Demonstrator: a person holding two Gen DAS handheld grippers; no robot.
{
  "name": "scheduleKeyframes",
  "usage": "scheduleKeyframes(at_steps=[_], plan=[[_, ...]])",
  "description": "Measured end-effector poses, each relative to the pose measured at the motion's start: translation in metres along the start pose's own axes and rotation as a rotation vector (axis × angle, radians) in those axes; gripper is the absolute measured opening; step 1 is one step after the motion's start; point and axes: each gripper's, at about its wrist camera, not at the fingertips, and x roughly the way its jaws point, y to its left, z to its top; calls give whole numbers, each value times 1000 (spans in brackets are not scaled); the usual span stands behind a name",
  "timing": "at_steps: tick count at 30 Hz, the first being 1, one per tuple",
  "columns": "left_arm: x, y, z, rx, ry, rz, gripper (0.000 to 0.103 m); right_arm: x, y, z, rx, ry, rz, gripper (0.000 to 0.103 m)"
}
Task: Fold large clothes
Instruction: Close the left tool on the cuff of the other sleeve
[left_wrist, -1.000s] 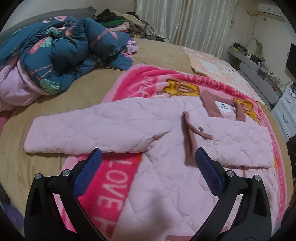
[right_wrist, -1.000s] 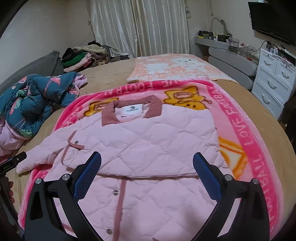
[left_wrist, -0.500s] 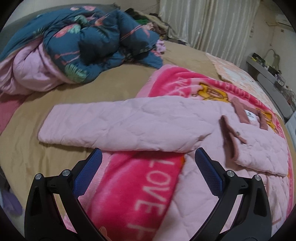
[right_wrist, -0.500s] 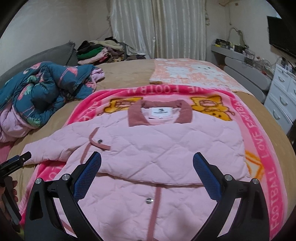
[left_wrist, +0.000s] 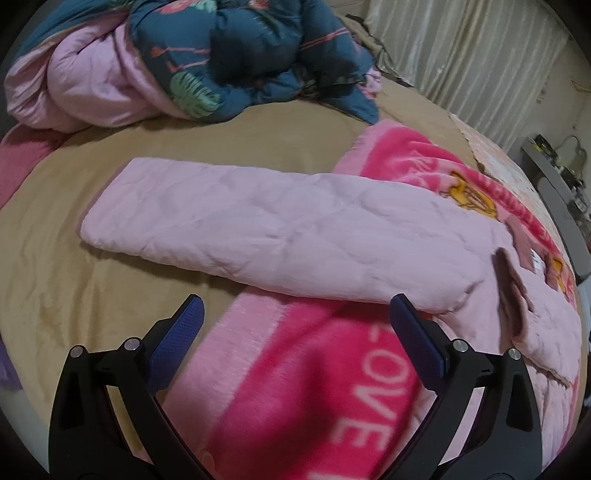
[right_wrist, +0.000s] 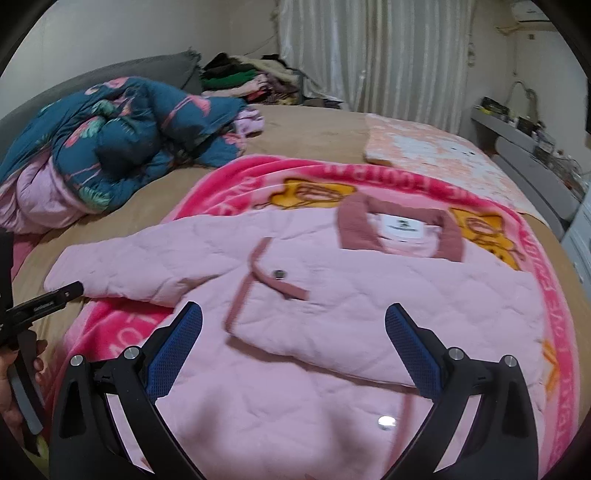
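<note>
A pale pink quilted jacket (right_wrist: 332, 325) with a dusty-rose collar (right_wrist: 399, 229) lies flat on a bright pink blanket (right_wrist: 236, 192). Its right sleeve is folded across the chest, the cuff (right_wrist: 273, 277) showing a snap. The other sleeve (left_wrist: 266, 229) stretches out sideways onto the tan bedsheet (left_wrist: 74, 280). My left gripper (left_wrist: 295, 306) hovers open just short of that sleeve's lower edge, nothing between its blue pads. My right gripper (right_wrist: 293, 317) is open above the jacket's front, over the folded sleeve. The left gripper (right_wrist: 48, 301) and the hand holding it show at the right wrist view's left edge.
A rumpled teal and pink duvet (left_wrist: 221, 55) is heaped at the bed's far left. Folded clothes (right_wrist: 243, 77) are stacked by the curtain (right_wrist: 369, 55). A peach blanket (right_wrist: 436, 155) lies beyond the jacket. A shelf and white drawers (right_wrist: 576, 236) stand to the right.
My left gripper has swung left and closer to the outstretched sleeve, which now fills its view. My right gripper has shifted left and lower over the jacket front. Both stay open.
</note>
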Motion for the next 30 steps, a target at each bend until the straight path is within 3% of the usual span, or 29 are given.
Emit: scheduleKeyframes(at_steps=[13, 19, 25, 30], plan=[[22, 51, 22, -144, 20, 41, 94, 47, 101, 5, -203, 28, 101, 99], [43, 85, 25, -291, 50, 9, 94, 64, 133, 6, -222, 51, 154, 99], [64, 109, 27, -368, 50, -2, 94, 72, 136, 1, -217, 73, 173, 99], [81, 142, 27, -521, 36, -52, 94, 71, 118, -9, -178, 98, 156, 99]])
